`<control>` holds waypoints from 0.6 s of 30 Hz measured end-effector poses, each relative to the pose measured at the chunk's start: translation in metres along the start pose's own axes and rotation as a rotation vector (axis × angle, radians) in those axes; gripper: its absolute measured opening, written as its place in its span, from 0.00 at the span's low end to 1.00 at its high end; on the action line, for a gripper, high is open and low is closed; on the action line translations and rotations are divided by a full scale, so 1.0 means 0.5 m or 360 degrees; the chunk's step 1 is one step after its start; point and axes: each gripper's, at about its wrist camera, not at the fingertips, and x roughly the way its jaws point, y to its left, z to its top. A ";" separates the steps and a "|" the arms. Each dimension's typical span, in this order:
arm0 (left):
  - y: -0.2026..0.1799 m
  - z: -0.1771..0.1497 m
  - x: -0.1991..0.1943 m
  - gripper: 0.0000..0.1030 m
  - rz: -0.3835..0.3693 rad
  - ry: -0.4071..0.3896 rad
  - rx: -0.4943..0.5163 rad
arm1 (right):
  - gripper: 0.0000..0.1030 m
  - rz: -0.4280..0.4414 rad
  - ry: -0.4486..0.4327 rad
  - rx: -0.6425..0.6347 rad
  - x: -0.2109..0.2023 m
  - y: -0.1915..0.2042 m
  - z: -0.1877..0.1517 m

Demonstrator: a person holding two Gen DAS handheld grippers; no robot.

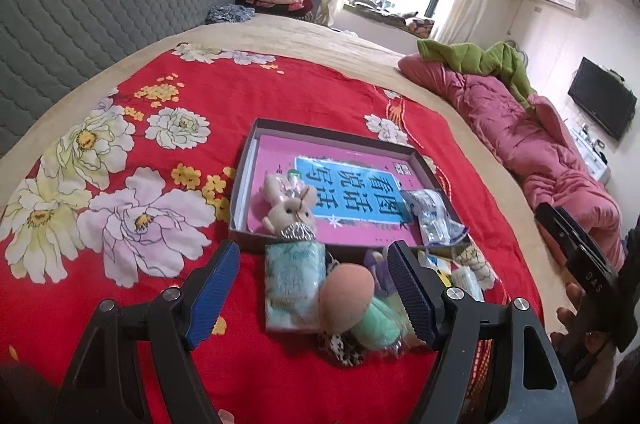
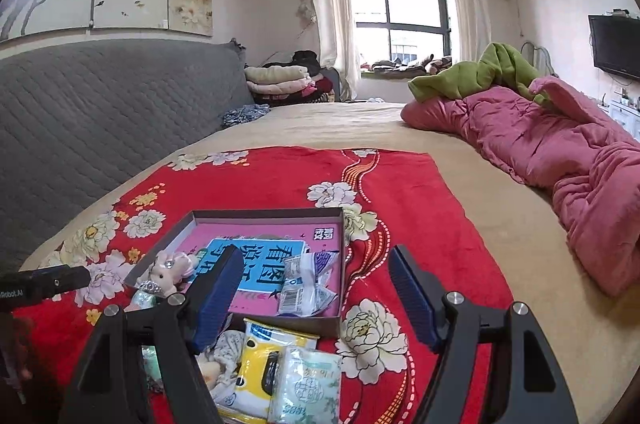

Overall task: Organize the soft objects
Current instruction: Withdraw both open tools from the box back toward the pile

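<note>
Left wrist view: left tool [image 1: 316, 290] released, jaws wide, nothing gripped.
Right tool [image 2: 312, 294]: also released, empty.
Soft pile: sponge egg [image 1: 346, 298], tissue pack [image 1: 290, 284] and green plush [image 1: 378, 328] lie between the left tool's fingers on the red blanket [image 1: 160, 128].
Box [image 1: 420, 160]: just beyond the tips; bunny [image 1: 288, 206] lies inside.
Handling: light and squashy; likely best pinched across the sponge egg's middle, since the tissue pack's wrapper may slip.
</note>
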 end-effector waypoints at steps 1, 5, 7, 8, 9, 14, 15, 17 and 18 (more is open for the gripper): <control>-0.004 -0.003 -0.002 0.75 -0.0002 0.0013 0.0009 | 0.72 0.0008 0.0002 0.0002 -0.001 0.002 -0.001; -0.014 -0.013 -0.016 0.75 0.0013 0.0018 0.0030 | 0.72 0.0032 0.0003 0.0005 -0.006 0.007 -0.003; -0.016 -0.019 -0.021 0.75 0.0009 0.0030 0.0023 | 0.72 0.0035 0.0007 0.0006 -0.007 0.009 -0.004; -0.018 -0.022 -0.024 0.75 0.0007 0.0033 0.0023 | 0.72 0.0032 0.0005 0.0003 -0.009 0.011 -0.004; -0.020 -0.023 -0.027 0.75 0.0006 0.0036 0.0028 | 0.72 0.0031 0.0005 -0.0001 -0.010 0.010 -0.005; -0.032 -0.029 -0.039 0.75 0.0009 0.0048 0.0049 | 0.72 0.0035 0.0013 -0.0009 -0.022 0.014 -0.010; -0.034 -0.032 -0.042 0.75 0.0005 0.0057 0.0049 | 0.72 0.0036 0.0021 -0.0004 -0.025 0.014 -0.011; -0.038 -0.037 -0.046 0.75 0.0001 0.0070 0.0051 | 0.72 0.0040 0.0033 0.0003 -0.030 0.011 -0.015; -0.039 -0.040 -0.049 0.75 -0.0002 0.0076 0.0054 | 0.72 0.0045 0.0042 0.0010 -0.033 0.011 -0.018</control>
